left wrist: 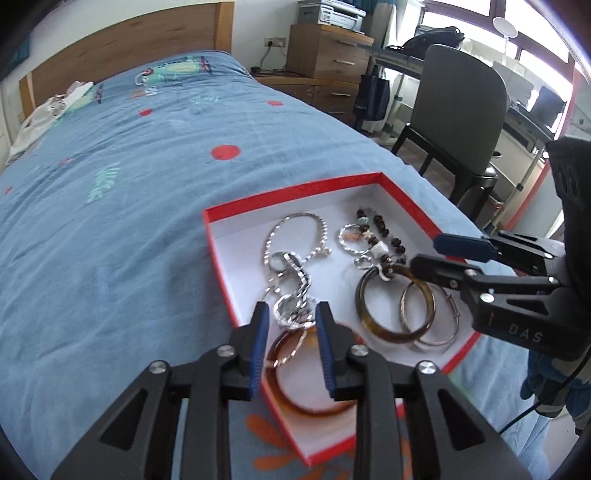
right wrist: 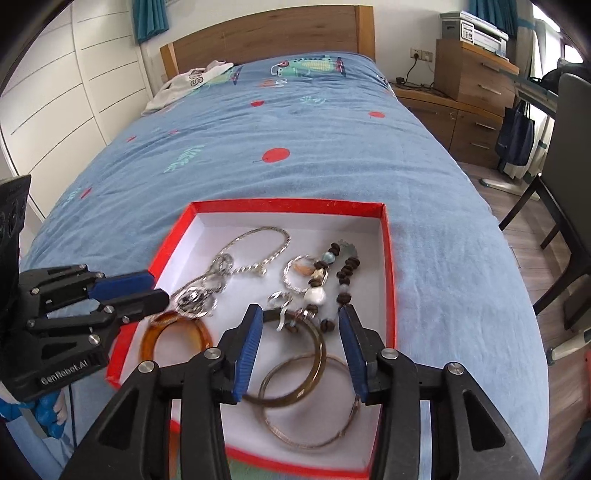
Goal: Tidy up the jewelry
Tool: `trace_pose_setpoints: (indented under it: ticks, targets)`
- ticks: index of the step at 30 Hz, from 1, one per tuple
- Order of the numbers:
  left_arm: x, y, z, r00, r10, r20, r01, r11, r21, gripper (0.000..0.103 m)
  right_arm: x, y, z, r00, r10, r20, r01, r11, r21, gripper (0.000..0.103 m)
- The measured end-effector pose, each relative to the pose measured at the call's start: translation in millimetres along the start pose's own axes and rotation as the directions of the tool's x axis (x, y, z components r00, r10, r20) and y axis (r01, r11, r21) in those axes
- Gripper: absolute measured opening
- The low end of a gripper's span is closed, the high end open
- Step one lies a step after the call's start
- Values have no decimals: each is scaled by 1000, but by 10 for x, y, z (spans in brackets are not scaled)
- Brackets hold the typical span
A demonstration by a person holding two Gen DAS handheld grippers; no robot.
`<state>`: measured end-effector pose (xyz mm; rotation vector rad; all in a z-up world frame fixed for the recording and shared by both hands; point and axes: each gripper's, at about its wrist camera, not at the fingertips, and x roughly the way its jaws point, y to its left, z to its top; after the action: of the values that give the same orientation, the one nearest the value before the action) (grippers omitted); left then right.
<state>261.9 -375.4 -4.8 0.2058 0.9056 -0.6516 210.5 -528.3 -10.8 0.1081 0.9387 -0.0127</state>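
Left wrist view: a blue bedspread (left wrist: 122,206) with red dots and leaf prints covers a bed that runs away toward a wooden headboard (left wrist: 122,40) at 11 o'clock, where pale clothing (left wrist: 48,110) lies crumpled. At 1 o'clock stand a wooden drawer unit (left wrist: 325,55) with a printer (left wrist: 332,13) on top, a grey chair (left wrist: 458,110) and bright windows behind a desk. Near the bed's foot sits a red box (left wrist: 291,194), white inside, holding the jewelry. The left gripper (left wrist: 291,321) hangs over the box's near corner, its blue pads moderately apart and closed on nothing; beneath the gap lie a silver chain (left wrist: 295,236) and an amber bangle (left wrist: 284,384). At 3 o'clock the right gripper (left wrist: 432,254) reaches in, partly open, above a dark bangle (left wrist: 364,306), a thin metal bangle (left wrist: 439,339) and a beaded strand (left wrist: 384,240).

Right wrist view: the same bedspread (right wrist: 314,147) runs to the headboard (right wrist: 273,33) at 12 o'clock; white wardrobe doors (right wrist: 55,92) fill 10 o'clock, drawers (right wrist: 476,77) and wooden floor (right wrist: 517,206) sit at 2 and 3 o'clock. The box (right wrist: 288,205) lies at centre. The right gripper (right wrist: 299,317) hovers with its fingers moderately spread, gripping nothing, over the dark bangle (right wrist: 317,354) and metal bangle (right wrist: 332,432). The left gripper (right wrist: 155,288) enters at 9 o'clock, narrowly parted, just above the amber bangle (right wrist: 151,339) and chain (right wrist: 255,236).
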Motion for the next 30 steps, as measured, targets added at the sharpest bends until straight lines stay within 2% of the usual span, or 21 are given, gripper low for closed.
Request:
trace_pose_setpoints:
  ticks: [9, 18, 30]
  targets:
    - [-391, 116, -277, 994, 107, -9, -108, 994, -28, 33, -224, 266, -194, 1000, 22, -20, -23, 999, -30, 45]
    - [-759, 242, -659, 980, 197, -33, -198, 979, -50, 34, -417, 557, -370, 999, 48, -26, -49, 997, -52, 47]
    - [-1460, 533, -1209, 943, 331, -25, -332, 938, -96, 35, -655, 1186, -721, 991, 121, -57, -127, 986, -111, 49]
